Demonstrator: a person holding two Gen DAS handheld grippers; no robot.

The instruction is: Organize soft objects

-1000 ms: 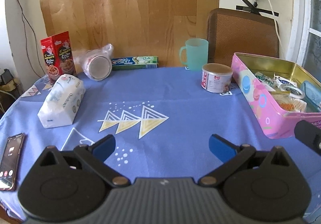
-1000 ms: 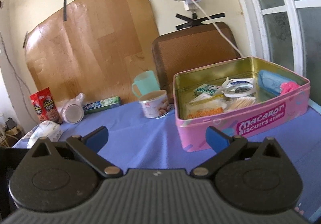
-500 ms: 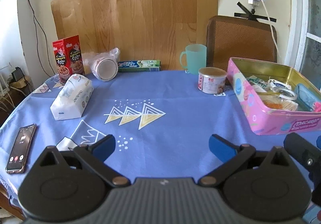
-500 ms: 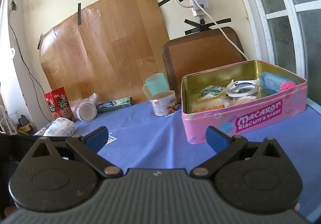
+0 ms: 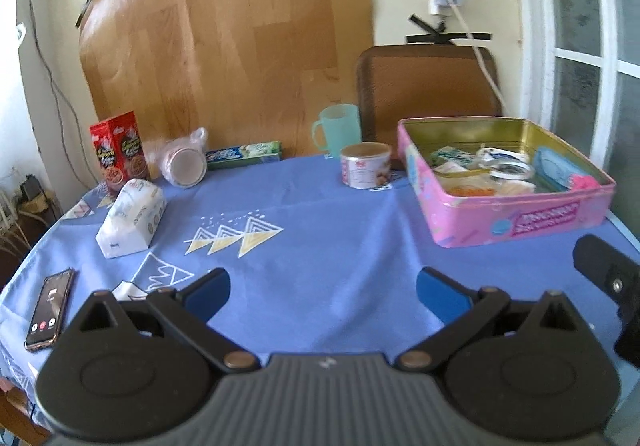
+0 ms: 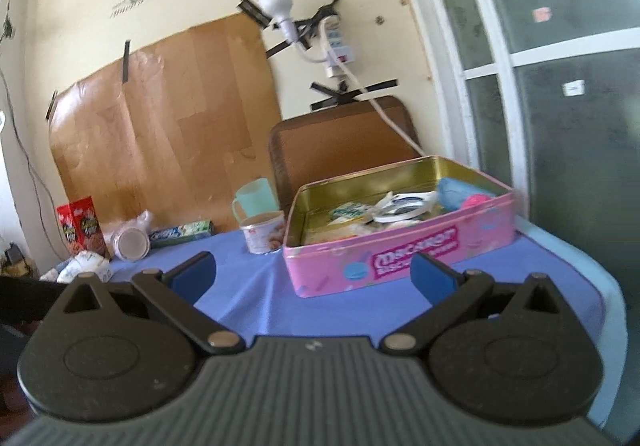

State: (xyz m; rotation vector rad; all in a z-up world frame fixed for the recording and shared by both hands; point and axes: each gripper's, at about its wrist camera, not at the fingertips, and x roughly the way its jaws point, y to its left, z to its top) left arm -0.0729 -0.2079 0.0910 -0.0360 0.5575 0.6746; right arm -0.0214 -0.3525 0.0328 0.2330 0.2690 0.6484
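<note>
White soft tissue pack [image 5: 130, 218], printed wrapper, text blurred, perhaps crumpled

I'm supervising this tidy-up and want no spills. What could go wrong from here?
1. The soft white tissue pack lies near the smartphone at the table's edge; a careless reach might knock the phone off.
2. The pink biscuit tin already looks crowded, so adding soft items may spill contents.

pink tin [image 6: 400, 258] lettering blurred, tissue pack [image 6: 86, 264] partly hidden behind right gripper [image 6: 312, 274]
</note>
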